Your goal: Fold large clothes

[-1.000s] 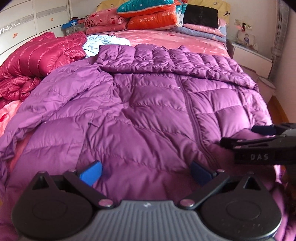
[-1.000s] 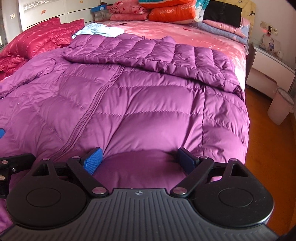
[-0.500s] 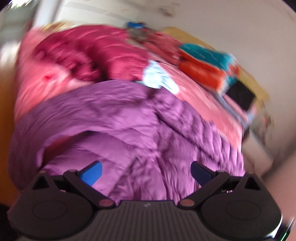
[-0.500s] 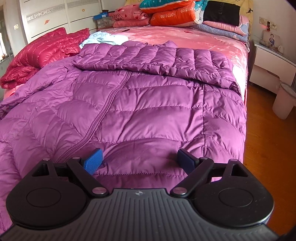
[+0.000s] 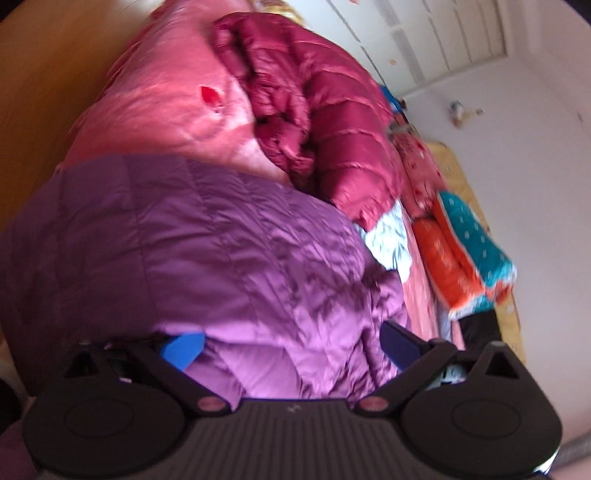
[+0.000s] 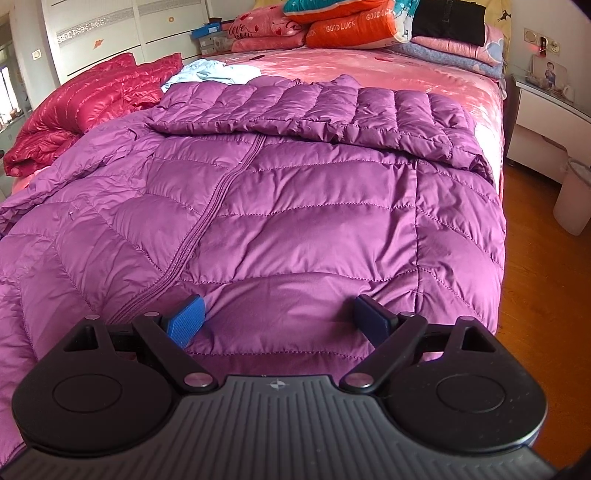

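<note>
A large purple quilted down jacket lies spread front-up on the bed, zip closed, its right sleeve folded across the chest near the collar. My right gripper is open and empty, hovering just above the jacket's hem. My left gripper is open and empty over the jacket's left side; this view is tilted and blurred.
A crimson down jacket lies bunched at the bed's left, also in the left wrist view. A light blue garment lies beyond the collar. Pillows are stacked at the headboard. A nightstand and bin stand right.
My left gripper has swung left and rolled, now facing the jacket's left side and the crimson jacket. My right gripper has risen and pulled back a little from the hem. Both stay open.
</note>
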{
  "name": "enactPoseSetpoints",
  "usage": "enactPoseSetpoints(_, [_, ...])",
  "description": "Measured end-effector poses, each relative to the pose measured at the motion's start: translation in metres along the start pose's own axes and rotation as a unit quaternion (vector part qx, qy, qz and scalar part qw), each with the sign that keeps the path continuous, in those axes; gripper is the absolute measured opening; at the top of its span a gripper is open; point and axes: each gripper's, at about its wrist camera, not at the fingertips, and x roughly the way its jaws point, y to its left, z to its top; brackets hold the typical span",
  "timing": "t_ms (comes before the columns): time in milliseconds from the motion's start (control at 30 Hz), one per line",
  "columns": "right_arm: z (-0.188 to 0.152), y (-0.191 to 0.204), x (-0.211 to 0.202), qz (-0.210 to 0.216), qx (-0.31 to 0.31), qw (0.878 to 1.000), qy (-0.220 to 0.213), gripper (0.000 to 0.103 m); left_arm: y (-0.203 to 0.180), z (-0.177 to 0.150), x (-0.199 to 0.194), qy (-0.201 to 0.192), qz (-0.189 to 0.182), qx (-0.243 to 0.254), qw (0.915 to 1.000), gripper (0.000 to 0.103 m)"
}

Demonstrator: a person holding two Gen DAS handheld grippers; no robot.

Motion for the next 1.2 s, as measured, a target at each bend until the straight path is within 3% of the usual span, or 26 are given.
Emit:
enactPoseSetpoints(167, [0.001, -0.001, 0.003, 0.004, 0.002, 1.0, 0.001, 0.103, 0.007, 0.012, 0.012, -0.016, -0.001, -0.034, 0.9993, 0.1])
enactPoseSetpoints(233, [0.002, 0.0, 0.004, 0.006, 0.004, 1.0, -0.001, 0.103, 0.01, 0.018, 0.015, -0.027, 0.011, -0.036, 0.9989, 0.091])
enactPoseSetpoints(367, [0.006, -0.003, 0.002, 0.017, 0.01, 1.0, -0.006, 0.103, 0.02, 0.029, 0.021, -0.051, 0.017, -0.064, 0.9965, 0.086])
enactPoseSetpoints(467, [0.011, -0.009, -0.001, 0.037, 0.022, 0.999, -0.016, 0.103, 0.021, 0.038, 0.026, -0.071, 0.025, -0.067, 0.9949, 0.072])
enactPoseSetpoints(533, [0.015, -0.014, -0.004, 0.045, 0.03, 0.998, -0.028, 0.103, 0.02, 0.045, 0.03, -0.082, 0.033, -0.073, 0.9934, 0.051])
enactPoseSetpoints(667, [0.023, -0.024, -0.009, 0.039, 0.043, 0.996, -0.069, 0.103, 0.011, 0.061, 0.035, -0.106, 0.038, -0.063, 0.9917, 0.034])
enactPoseSetpoints(800, [0.034, -0.04, -0.006, 0.011, 0.054, 0.992, -0.112, 0.103, -0.015, 0.079, 0.036, -0.134, 0.026, -0.024, 0.9903, 0.021])
enactPoseSetpoints(933, [0.046, -0.064, 0.008, -0.003, 0.106, 0.985, -0.134, 0.103, -0.061, 0.097, 0.036, -0.165, 0.005, 0.037, 0.9855, 0.018])
enactPoseSetpoints(1067, [0.055, -0.087, 0.02, -0.011, 0.16, 0.976, -0.15, 0.103, -0.124, 0.103, 0.037, -0.196, -0.018, 0.124, 0.9725, 0.018])
enactPoseSetpoints(1200, [0.063, -0.111, 0.028, -0.016, 0.202, 0.965, -0.167, 0.103, -0.186, 0.088, 0.049, -0.197, -0.051, 0.217, 0.9548, 0.018])
